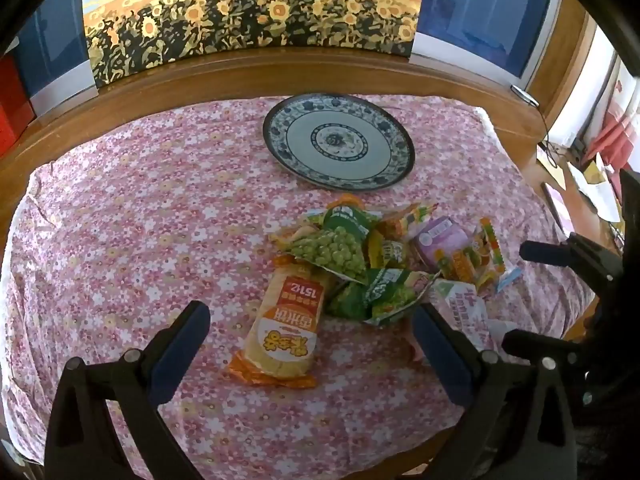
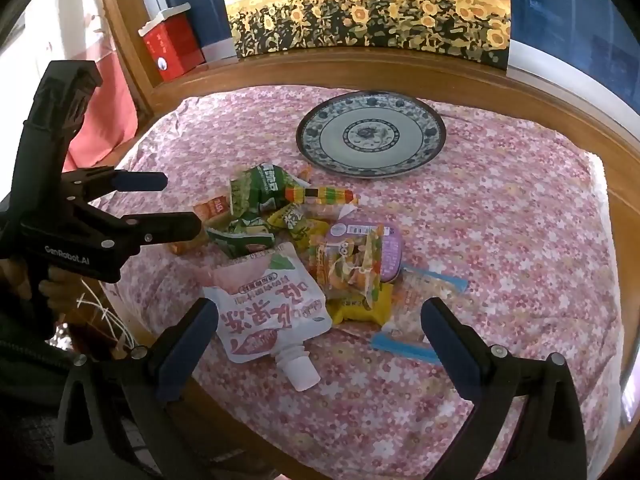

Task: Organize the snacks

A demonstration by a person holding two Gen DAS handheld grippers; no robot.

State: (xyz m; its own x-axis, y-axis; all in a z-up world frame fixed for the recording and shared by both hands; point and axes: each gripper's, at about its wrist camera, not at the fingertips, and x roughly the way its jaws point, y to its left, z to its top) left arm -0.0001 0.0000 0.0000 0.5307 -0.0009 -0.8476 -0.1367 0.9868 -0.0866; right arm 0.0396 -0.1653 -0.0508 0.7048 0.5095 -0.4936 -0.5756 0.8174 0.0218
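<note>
A pile of snack packets [image 1: 384, 264] lies on the pink floral cloth, also in the right wrist view [image 2: 304, 240]. An orange cracker pack [image 1: 286, 328] lies nearest my left gripper [image 1: 310, 320], which is open and empty just above it. A white spouted pouch [image 2: 268, 312] lies nearest my right gripper [image 2: 320, 316], which is open and empty. A blue-and-white plate [image 1: 340, 144] sits empty behind the pile, also in the right wrist view [image 2: 370, 136]. The left gripper also shows in the right wrist view [image 2: 172, 204], and the right gripper in the left wrist view [image 1: 516, 296].
The cloth [image 1: 140, 208] covers a round wooden table [image 1: 120, 96]. A sunflower painting [image 1: 248, 12] stands behind it. A red box [image 2: 172, 46] stands at the back left. Cluttered items [image 1: 592, 184] lie past the table's right edge.
</note>
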